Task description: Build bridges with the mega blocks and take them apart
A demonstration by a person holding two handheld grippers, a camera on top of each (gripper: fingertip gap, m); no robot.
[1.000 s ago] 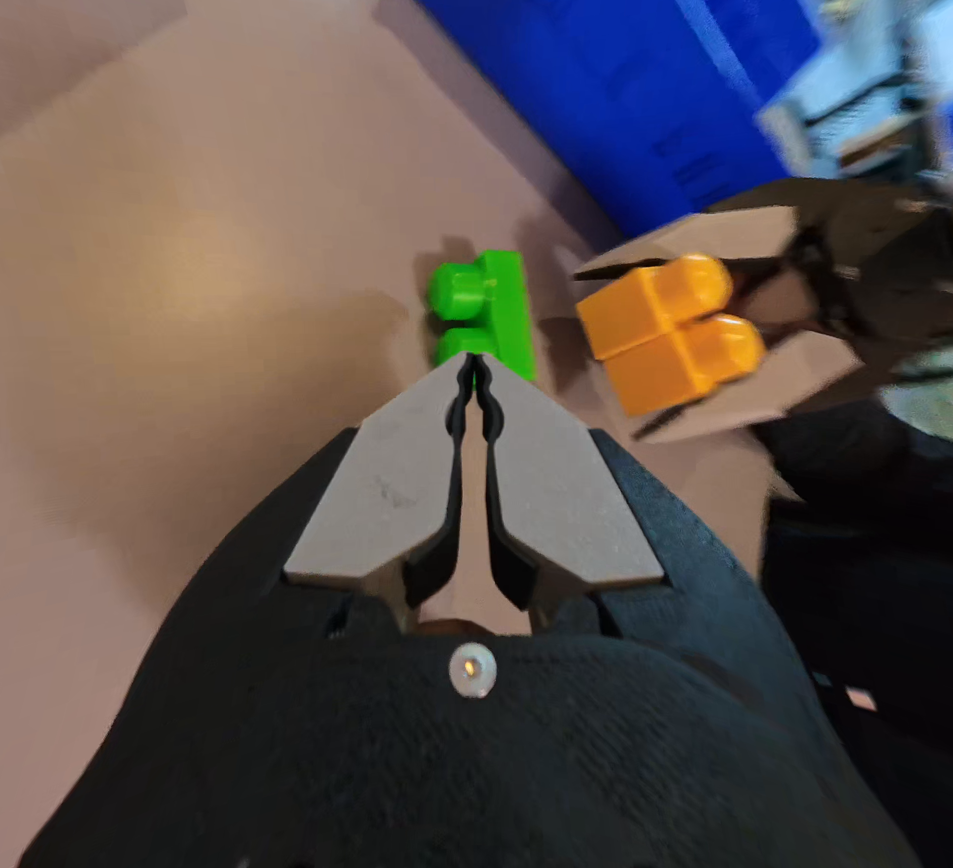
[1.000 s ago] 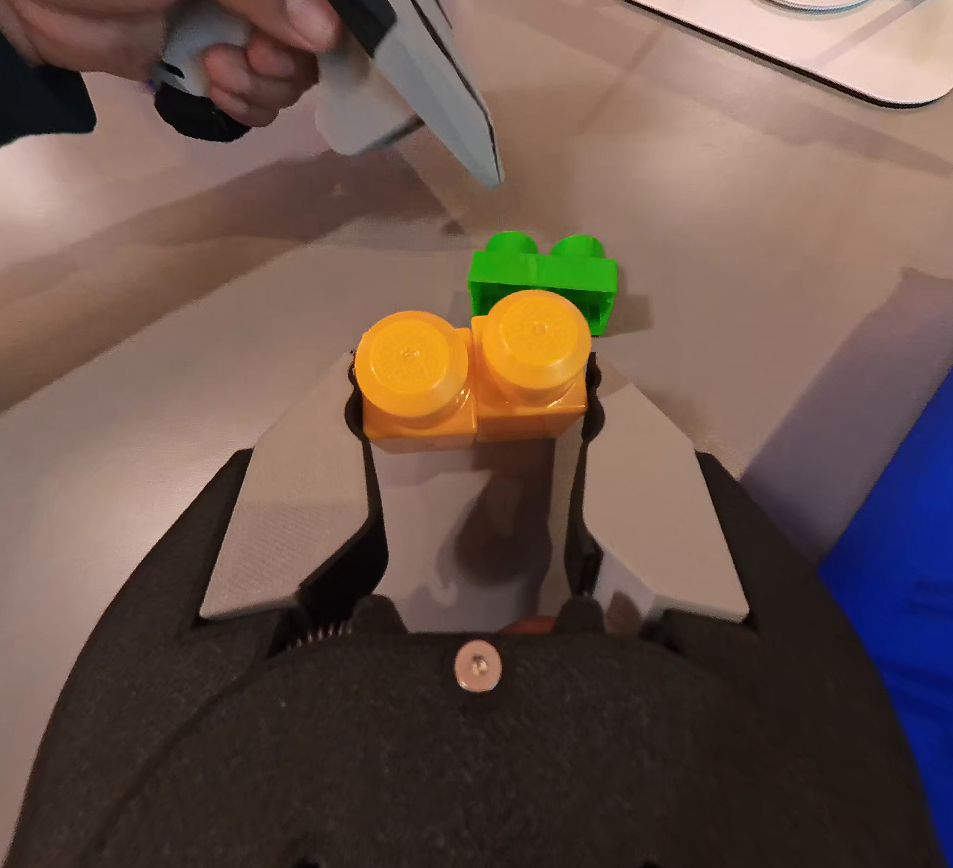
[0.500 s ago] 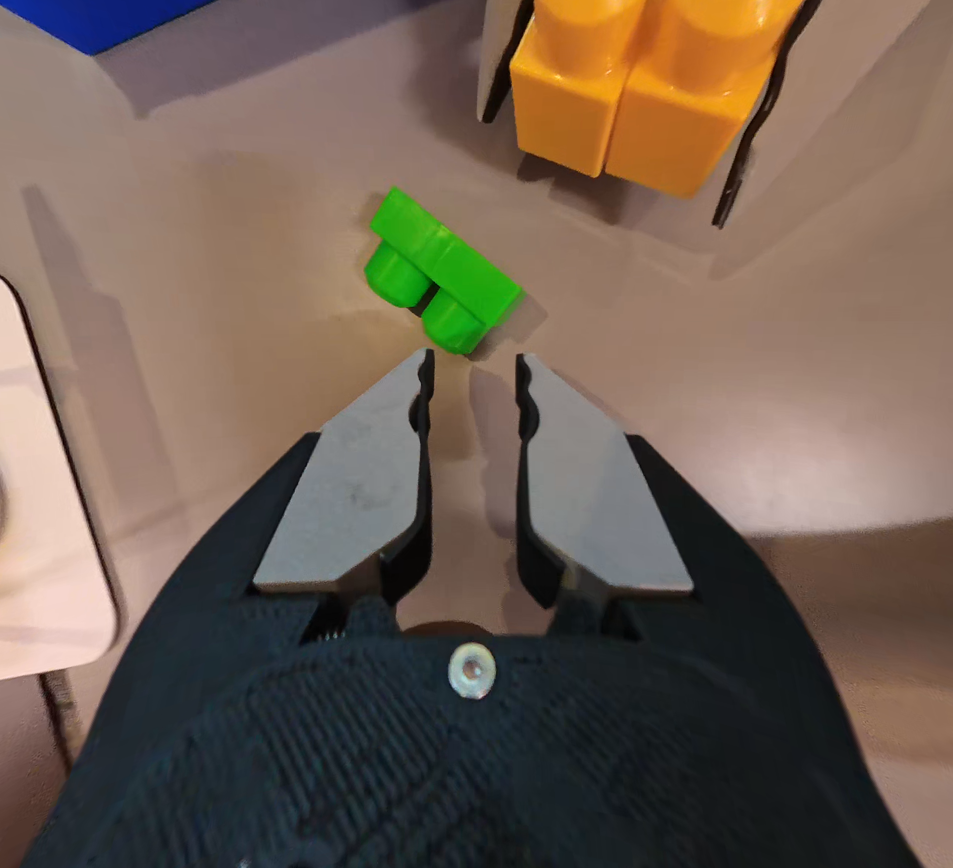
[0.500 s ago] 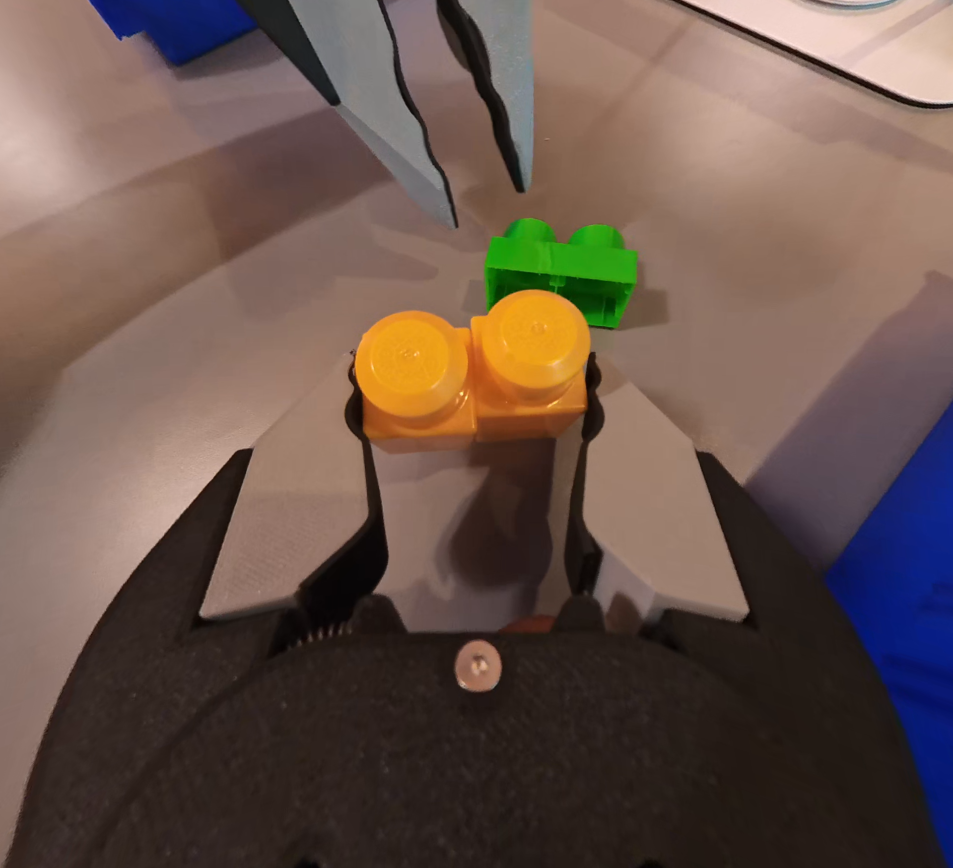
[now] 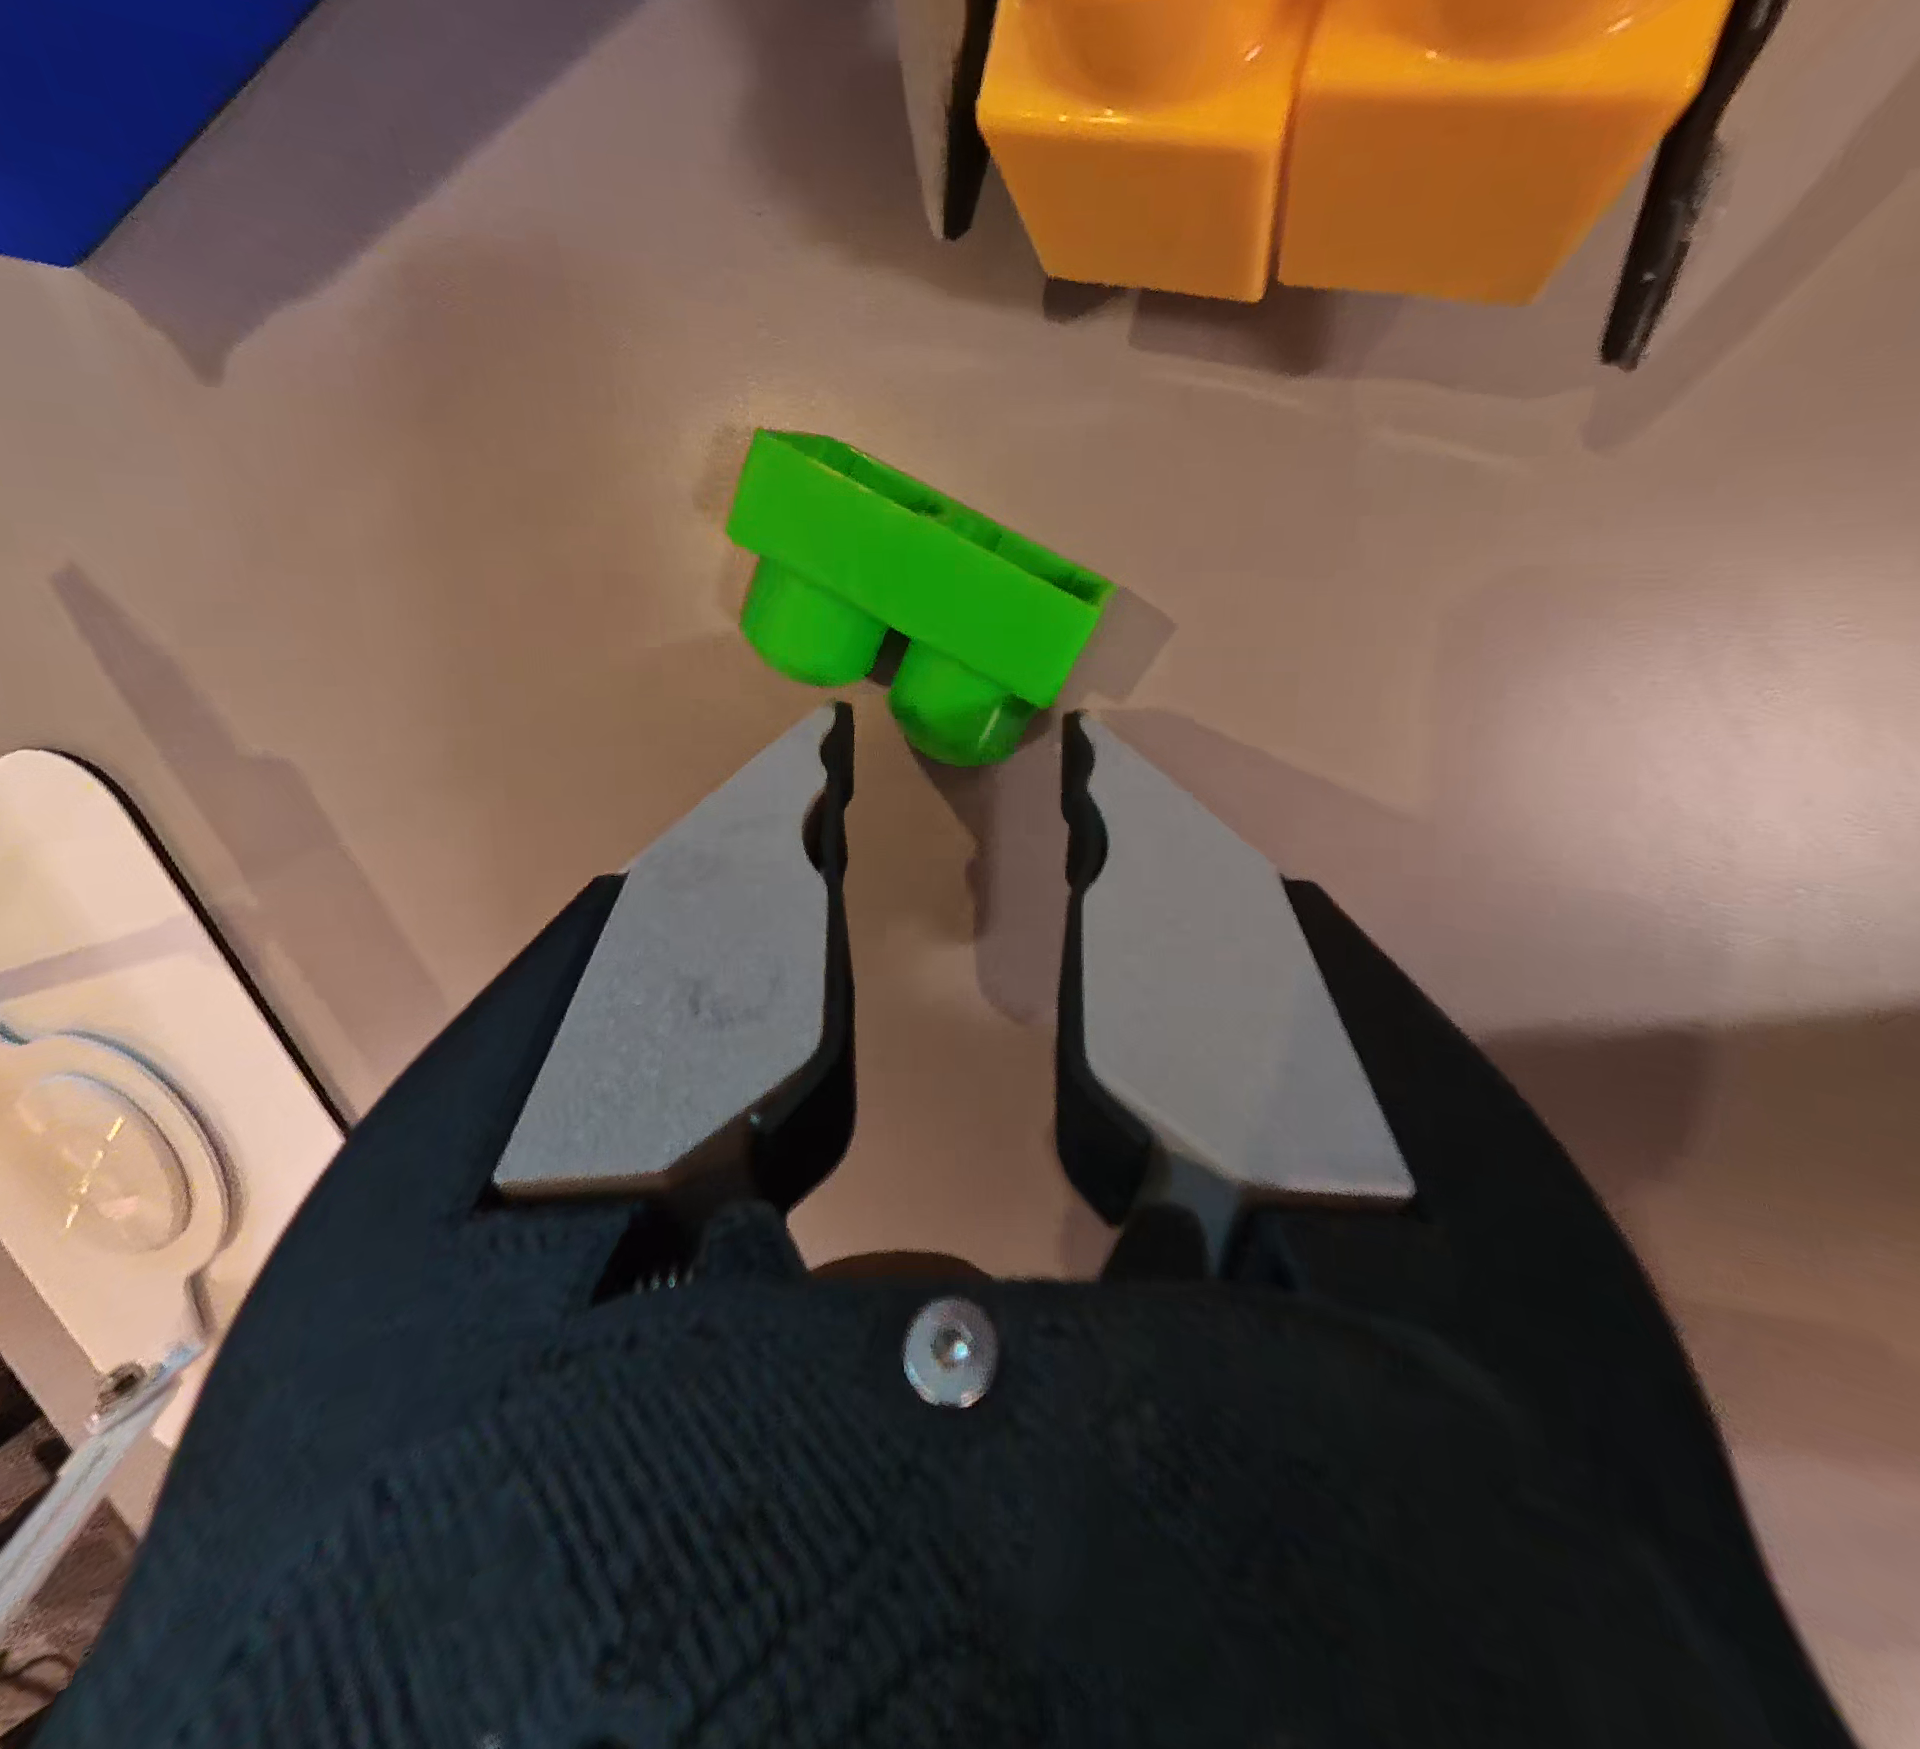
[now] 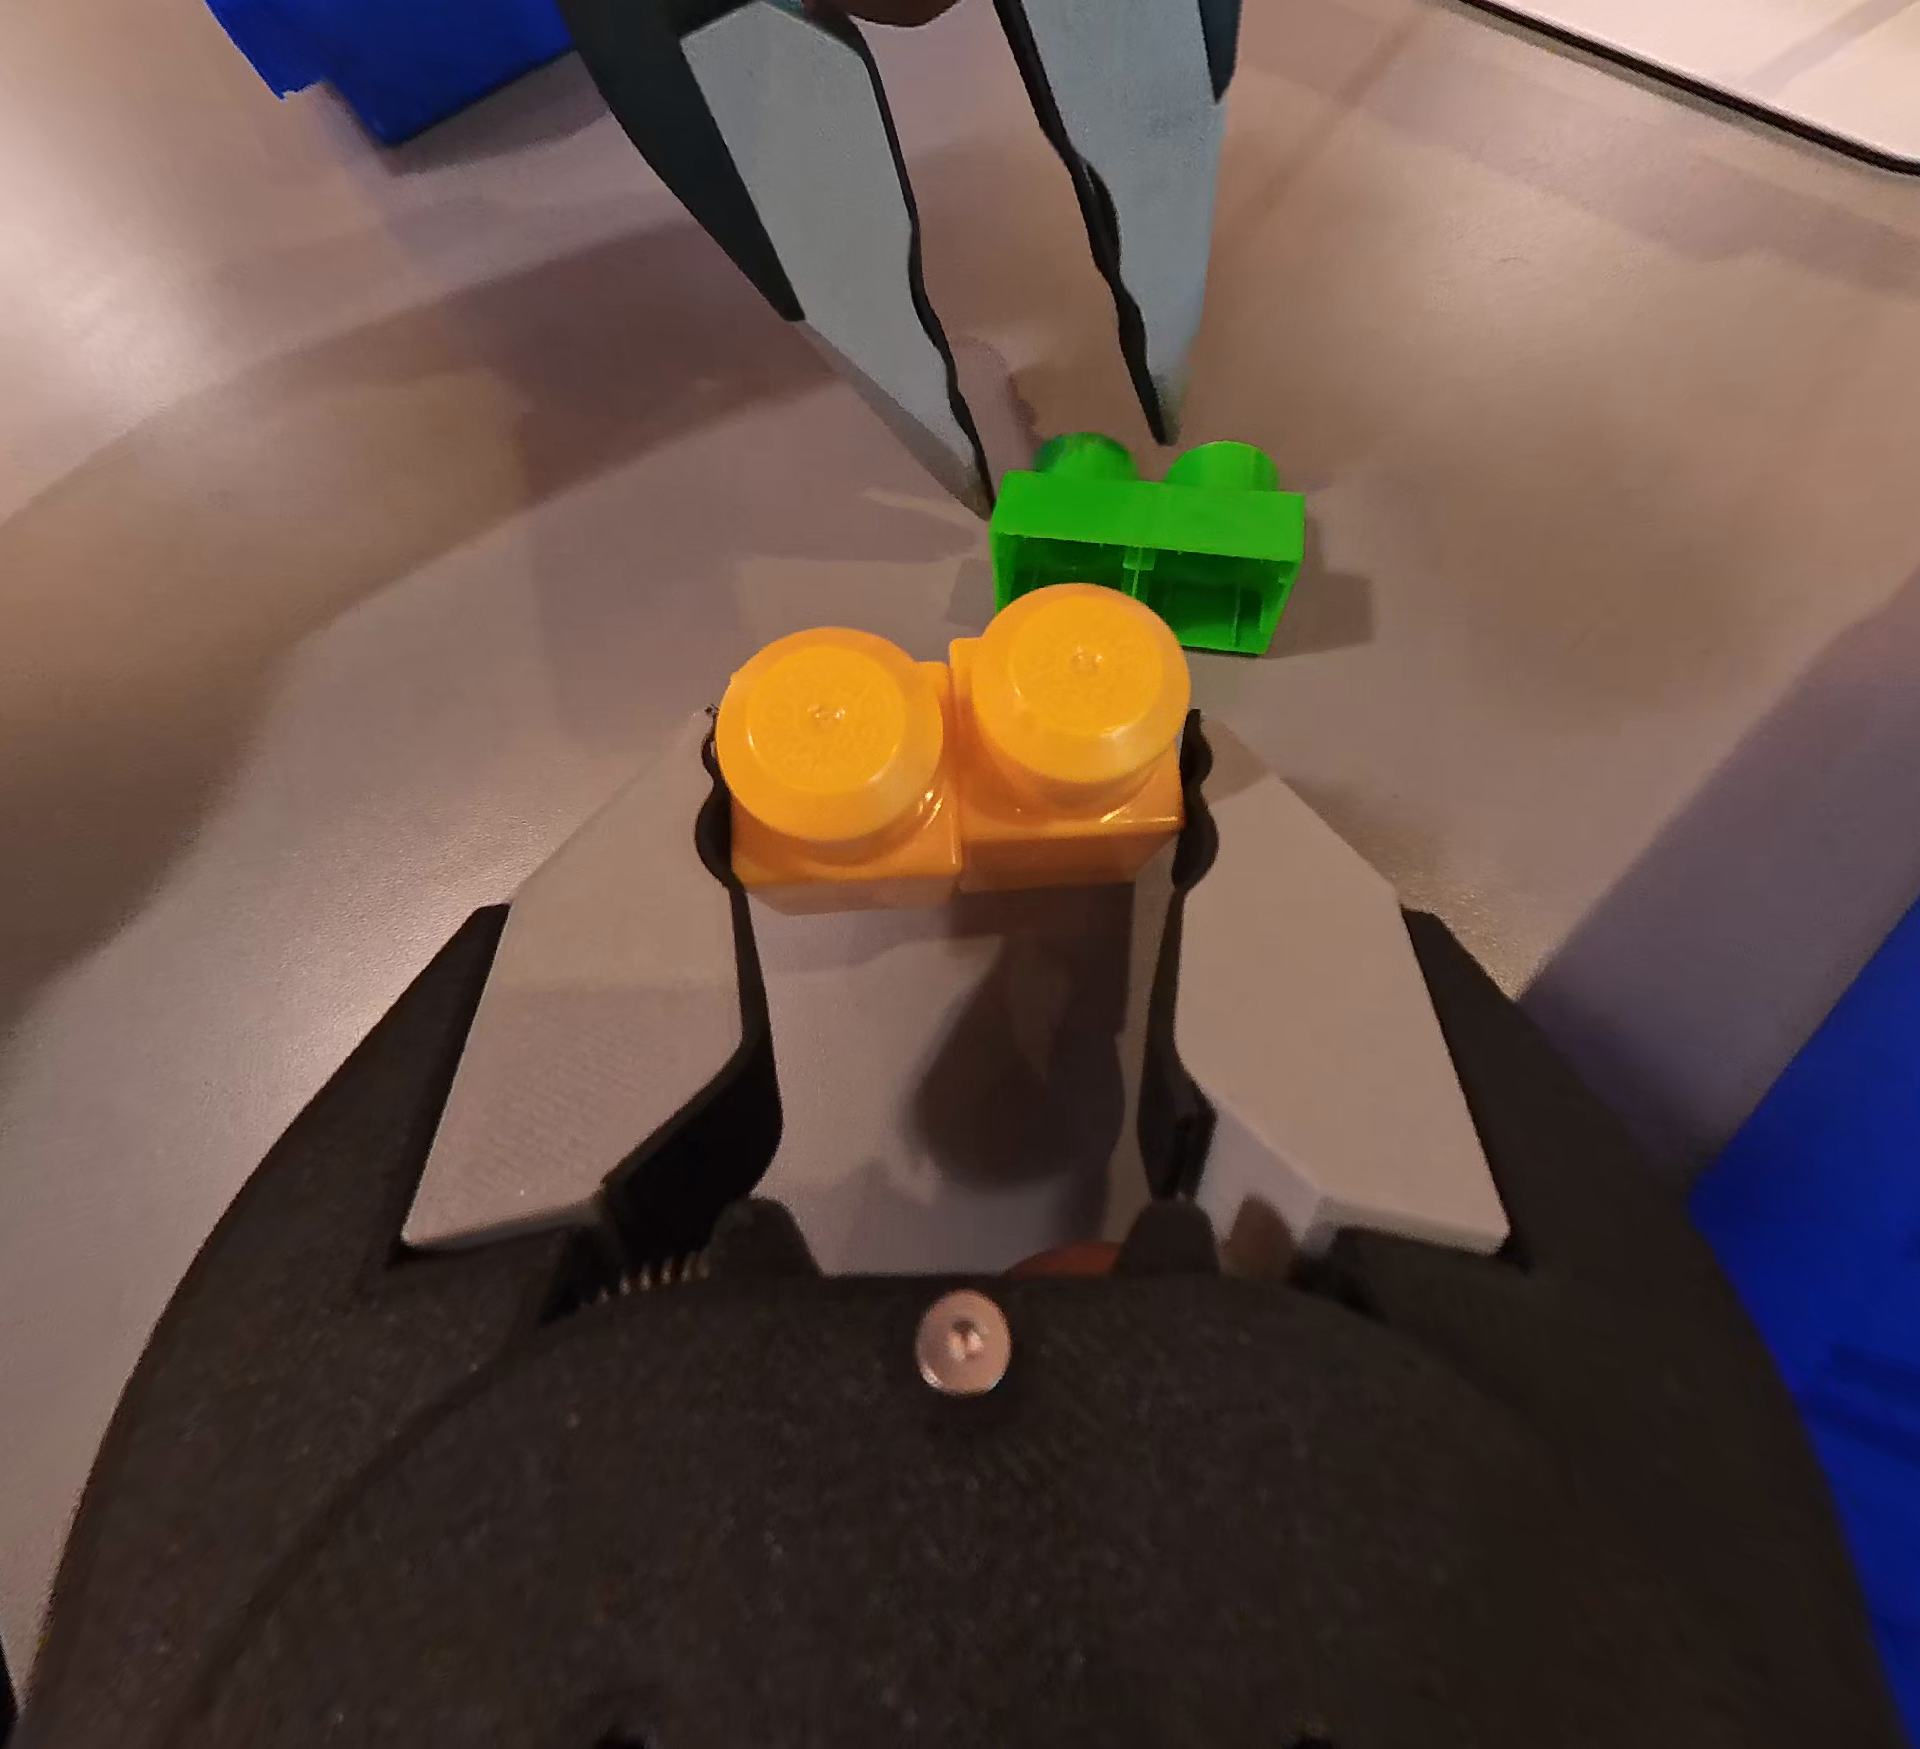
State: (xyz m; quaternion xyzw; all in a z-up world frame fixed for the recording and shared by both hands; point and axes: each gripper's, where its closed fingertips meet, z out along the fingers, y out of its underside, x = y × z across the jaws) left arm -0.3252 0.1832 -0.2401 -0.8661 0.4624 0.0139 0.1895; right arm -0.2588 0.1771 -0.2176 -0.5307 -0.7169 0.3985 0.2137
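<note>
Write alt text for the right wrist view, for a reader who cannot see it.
The right gripper clamps an orange two-stud block by its ends, studs facing the camera. Beyond it a green two-stud block lies on its side on the grey table, hollow base toward the camera, with the open left gripper reaching down at its far studs.

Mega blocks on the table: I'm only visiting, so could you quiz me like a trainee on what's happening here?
1. True or false: the small green plastic two-stud block stands upright on the grey table.
2. Which gripper holds the orange plastic two-stud block: A left, B right?
3. Fill in: the left gripper is ___ and holds nothing.

Key: 1 false, it lies on its side; 2 B, the right gripper; 3 open, its tips beside the green block's studs.
</note>
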